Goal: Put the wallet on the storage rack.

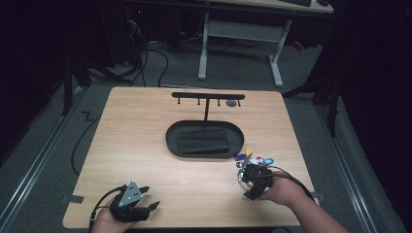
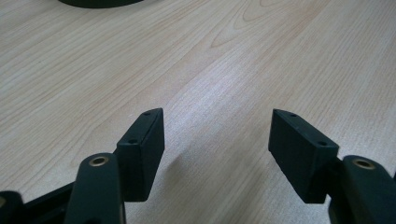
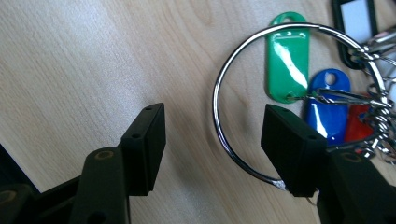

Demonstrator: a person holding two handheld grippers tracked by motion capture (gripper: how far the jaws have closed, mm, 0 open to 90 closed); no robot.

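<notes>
Keyring (image 3: 219, 109) with its bunch of coloured tags lies flat on the worktop (image 1: 145, 145) near the right front, and going from left to right I take the scene as follows. At the front left corner my left hand-held gripper (image 1: 151, 205) rests low over the bare wood, the grey three-cornered plate on top of it, a cable trailing off behind; in the left gripper view its jaws stand wide apart with nothing but wood grain between them (image 2: 217, 149). Toward the middle of the worktop sits a dark oval tray (image 1: 175, 145) with a flat dark slab lying in it, and a thin black post rises from it to a crossbar rack (image 1: 208, 95) with small pegs hanging beneath. To the right of the tray, just in front of its right end, the tags spread out: green tag (image 3: 287, 58), blue tag (image 3: 327, 105), a red one partly hidden behind the jaw, and a white-faced tag in a black frame (image 3: 357, 18) at the top edge. My right hand-held gripper (image 1: 245, 187) hovers right over the bunch; its jaws are spread, no pad pressing on anything, and the wire ring curves down between them, passing under the tip of the right-hand jaw.
</notes>
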